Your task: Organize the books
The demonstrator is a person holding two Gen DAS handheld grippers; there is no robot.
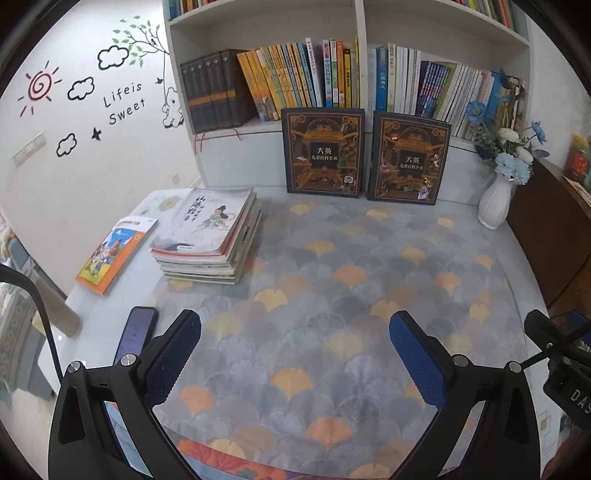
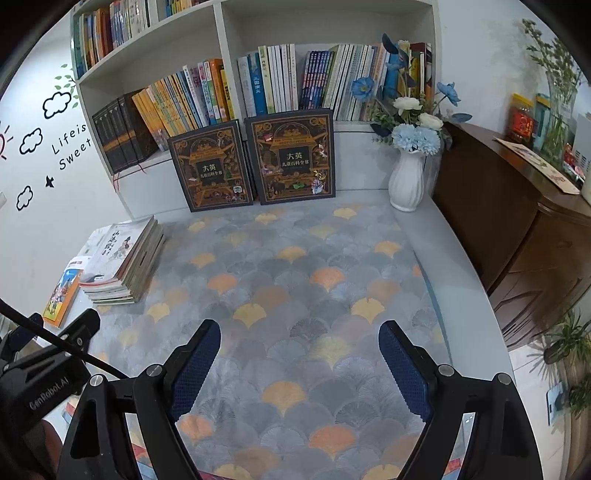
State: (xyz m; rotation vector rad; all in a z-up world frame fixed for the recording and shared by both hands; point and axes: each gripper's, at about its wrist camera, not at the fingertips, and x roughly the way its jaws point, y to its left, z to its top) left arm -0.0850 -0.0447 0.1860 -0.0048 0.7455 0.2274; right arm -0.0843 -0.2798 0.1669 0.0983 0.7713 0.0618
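Observation:
A stack of thin books (image 1: 210, 236) lies at the left of the patterned table mat (image 1: 332, 295); it also shows in the right wrist view (image 2: 123, 262). An orange book (image 1: 116, 253) lies flat left of the stack, seen too in the right wrist view (image 2: 61, 291). Two dark ornate books (image 1: 323, 151) (image 1: 408, 158) stand leaning against the shelf. My left gripper (image 1: 295, 332) is open and empty above the mat, well short of the stack. My right gripper (image 2: 299, 343) is open and empty over the mat's middle.
A white bookshelf (image 1: 266, 22) full of upright books stands behind. A white vase with blue flowers (image 2: 408, 177) stands at the back right. A phone (image 1: 136, 330) lies by my left finger. A brown wooden cabinet (image 2: 524, 240) borders the right side.

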